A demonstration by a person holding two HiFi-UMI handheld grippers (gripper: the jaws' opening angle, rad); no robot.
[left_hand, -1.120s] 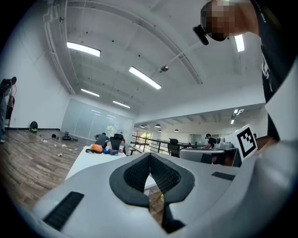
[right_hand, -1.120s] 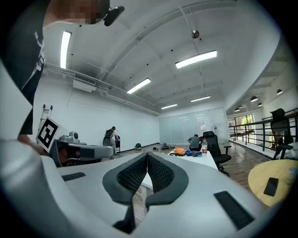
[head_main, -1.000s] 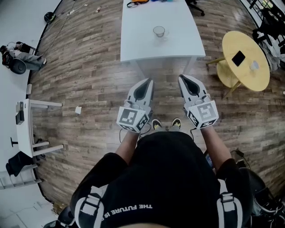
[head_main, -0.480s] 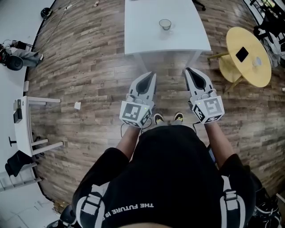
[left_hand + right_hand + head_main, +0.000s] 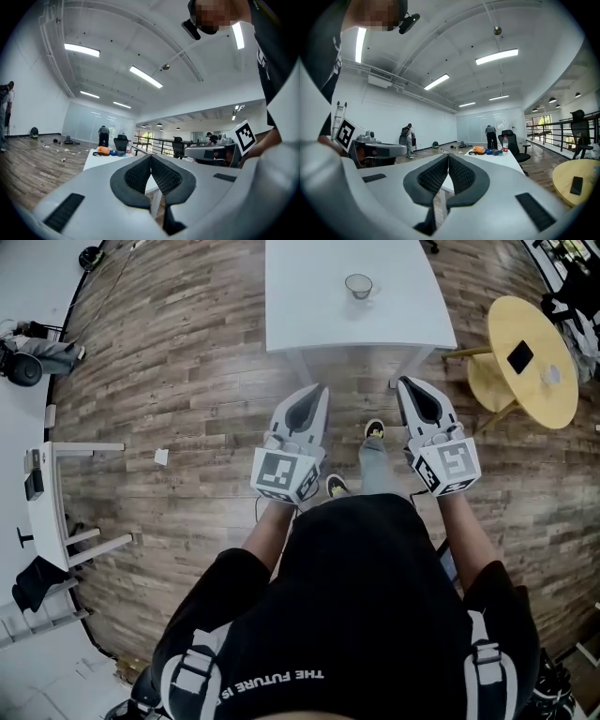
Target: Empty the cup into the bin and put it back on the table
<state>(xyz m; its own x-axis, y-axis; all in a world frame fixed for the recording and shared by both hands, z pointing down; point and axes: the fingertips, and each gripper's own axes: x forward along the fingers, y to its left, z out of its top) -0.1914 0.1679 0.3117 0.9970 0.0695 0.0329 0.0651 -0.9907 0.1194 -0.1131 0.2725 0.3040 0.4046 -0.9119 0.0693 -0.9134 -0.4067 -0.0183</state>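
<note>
A clear glass cup (image 5: 359,285) stands on the long white table (image 5: 309,315) ahead of me, near its front end. My left gripper (image 5: 317,390) is held level over the wooden floor, short of the table's front edge, its jaws shut on nothing. My right gripper (image 5: 405,382) hangs beside it, also shut and empty, in front of the table's right leg. In the left gripper view the black pads (image 5: 140,174) meet, with the table (image 5: 101,159) beyond. The right gripper view shows the same closed pads (image 5: 459,176). No bin is in view.
A round yellow table (image 5: 539,390) with a dark phone (image 5: 518,357) stands to the right. A white desk (image 5: 47,493) stands at the left wall. An orange item (image 5: 478,150) and a bottle (image 5: 505,143) sit on the table's far end. People stand far off.
I have walked toward the white table, one foot stepping forward. Both grippers have come nearer its front edge, still shut. The cup has not moved on the table.
</note>
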